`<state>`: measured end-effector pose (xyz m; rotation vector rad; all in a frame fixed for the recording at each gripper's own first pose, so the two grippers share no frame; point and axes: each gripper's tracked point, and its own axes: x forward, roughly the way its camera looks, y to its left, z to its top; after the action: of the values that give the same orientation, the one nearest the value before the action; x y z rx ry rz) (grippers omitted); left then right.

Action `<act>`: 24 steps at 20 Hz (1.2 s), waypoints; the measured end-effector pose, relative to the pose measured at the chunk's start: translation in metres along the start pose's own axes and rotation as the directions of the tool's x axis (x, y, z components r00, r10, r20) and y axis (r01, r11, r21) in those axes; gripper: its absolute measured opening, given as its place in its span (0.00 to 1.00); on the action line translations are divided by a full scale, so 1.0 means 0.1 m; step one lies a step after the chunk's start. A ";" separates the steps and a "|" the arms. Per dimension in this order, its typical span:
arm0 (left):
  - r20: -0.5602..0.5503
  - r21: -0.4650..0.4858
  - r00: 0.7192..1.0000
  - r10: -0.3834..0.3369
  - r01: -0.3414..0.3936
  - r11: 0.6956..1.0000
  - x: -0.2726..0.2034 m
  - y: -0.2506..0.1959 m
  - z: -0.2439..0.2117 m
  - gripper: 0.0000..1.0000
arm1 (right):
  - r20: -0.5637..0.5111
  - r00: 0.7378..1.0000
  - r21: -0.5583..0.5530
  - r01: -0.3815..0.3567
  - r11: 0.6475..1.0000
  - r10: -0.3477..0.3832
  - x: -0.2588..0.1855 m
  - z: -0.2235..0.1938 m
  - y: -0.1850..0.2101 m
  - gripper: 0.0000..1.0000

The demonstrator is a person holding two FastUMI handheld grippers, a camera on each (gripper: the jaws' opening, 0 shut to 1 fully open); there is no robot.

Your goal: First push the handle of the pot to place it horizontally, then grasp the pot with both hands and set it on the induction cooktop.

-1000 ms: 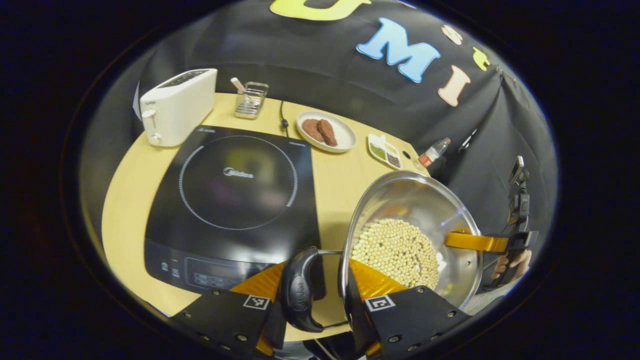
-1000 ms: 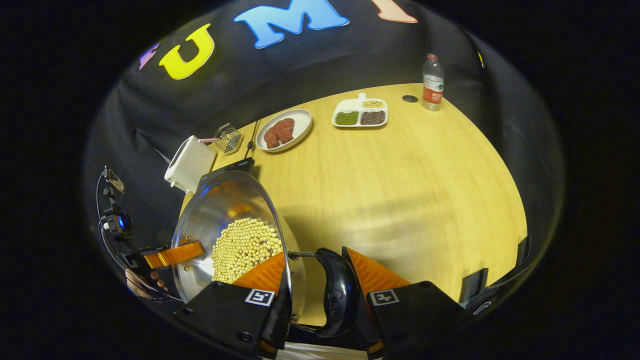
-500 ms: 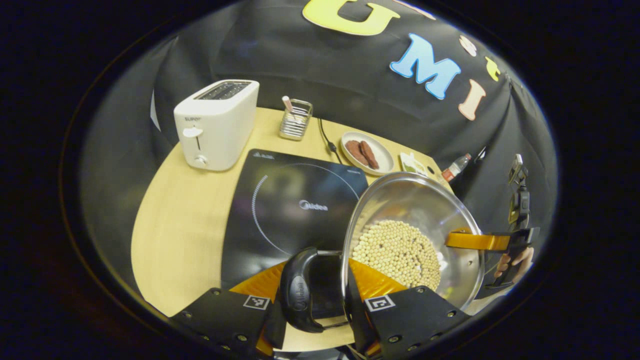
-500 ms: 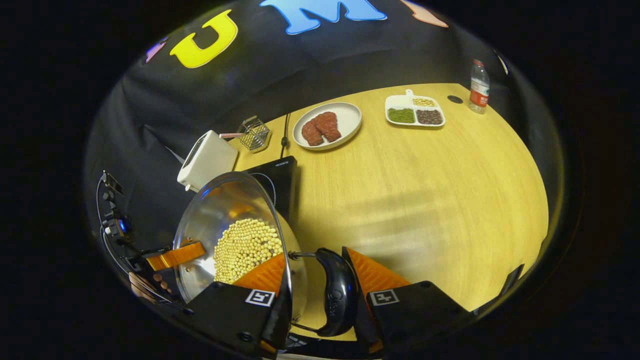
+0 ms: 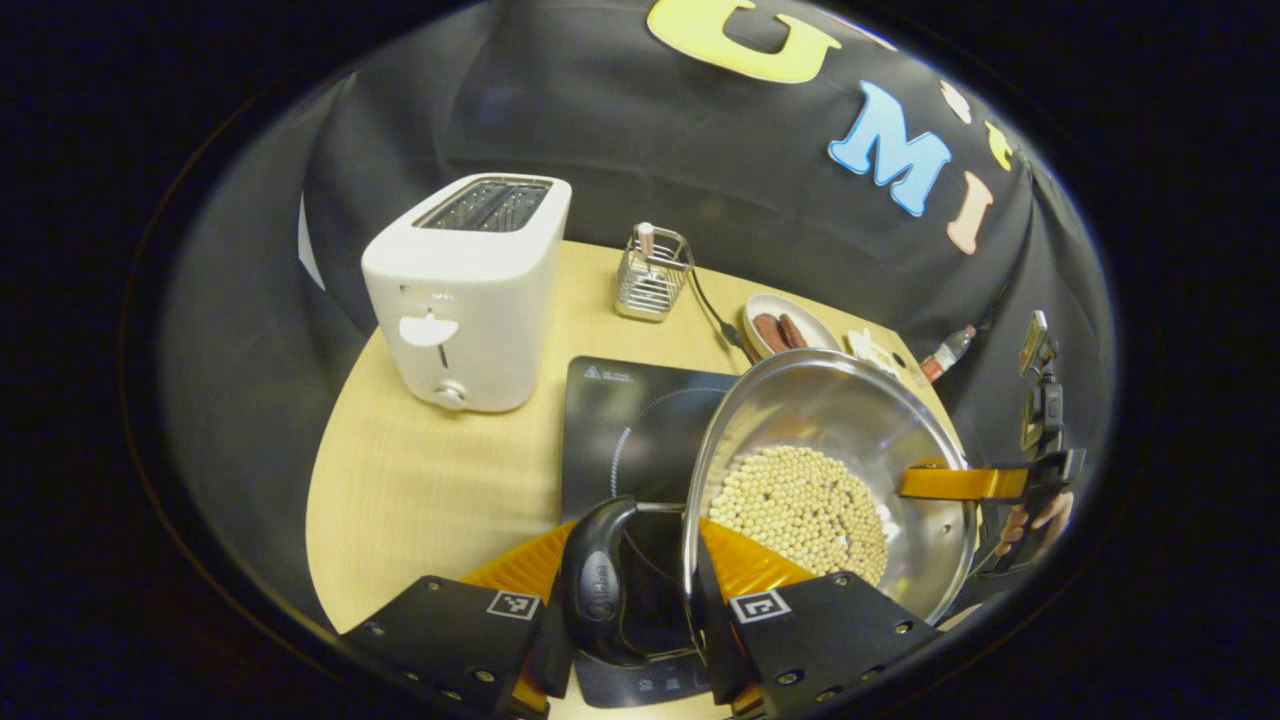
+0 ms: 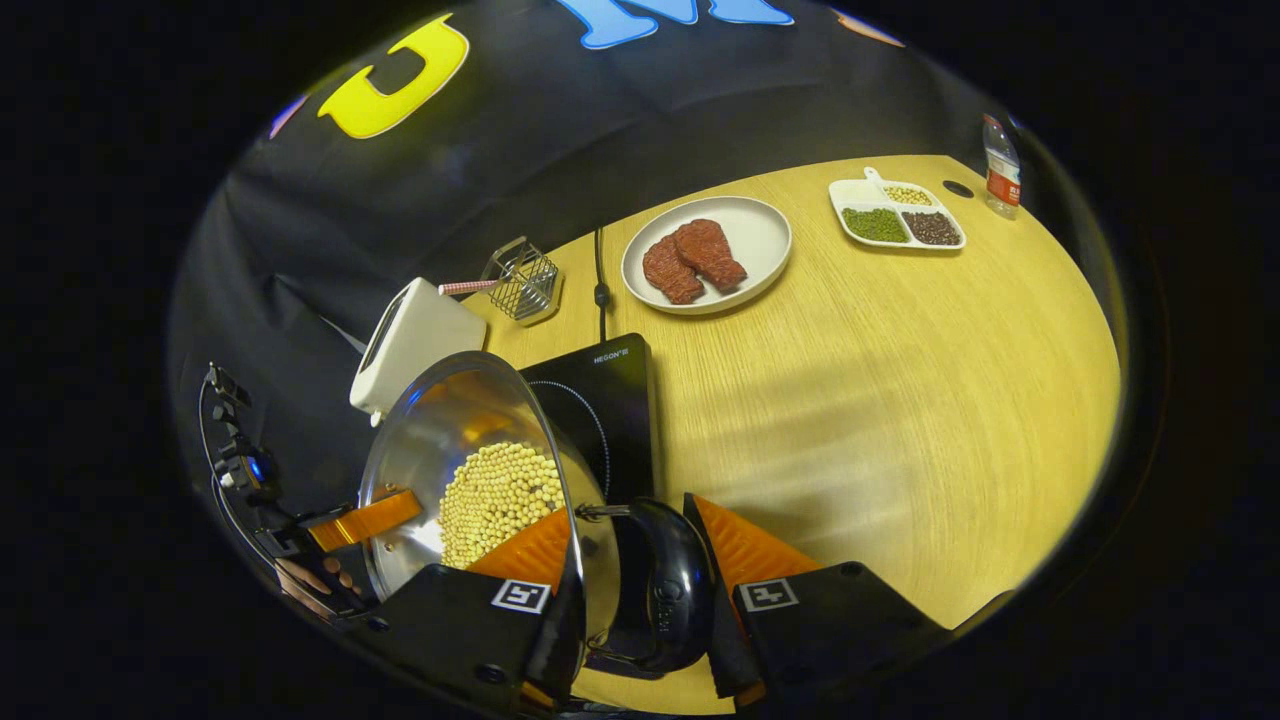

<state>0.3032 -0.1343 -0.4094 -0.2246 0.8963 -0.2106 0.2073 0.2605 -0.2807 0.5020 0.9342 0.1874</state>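
left gripper (image 5: 645, 590) clamped on the pot (image 5: 830, 470) rim beside its near handle (image 5: 600, 585) | right gripper (image 6: 628, 575) likewise | pot carried partly over induction cooktop (image 5: 625, 430), above surface (image 5: 440, 490) | left: centre, lower, let go

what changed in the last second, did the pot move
Yes. The pot, carried by both grippers, has travelled sideways from beside the induction cooktop to partly over it. The left gripper and right gripper stay clamped on its handles; the beans remain inside.
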 end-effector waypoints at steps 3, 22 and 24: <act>-0.009 0.006 1.000 0.000 0.000 1.000 -0.02 0.01 0.01 0.57 | 0.000 1.000 0.023 0.001 1.000 -0.001 0.18 0.07 0.03 0.51; -0.007 -0.003 1.000 0.030 -0.030 1.000 -0.02 -0.03 -0.12 0.59 | -0.007 1.000 0.044 0.001 0.999 0.000 0.54 0.19 0.01 0.60; -0.022 0.005 0.998 0.059 -0.059 0.998 -0.02 -0.04 -0.18 0.63 | -0.001 1.000 0.041 0.019 0.999 -0.019 0.53 0.21 -0.02 0.58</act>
<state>0.2874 -0.1392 -0.4171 -0.1913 0.9228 -0.1604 0.2553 0.2714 -0.3096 0.5305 0.9443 0.1512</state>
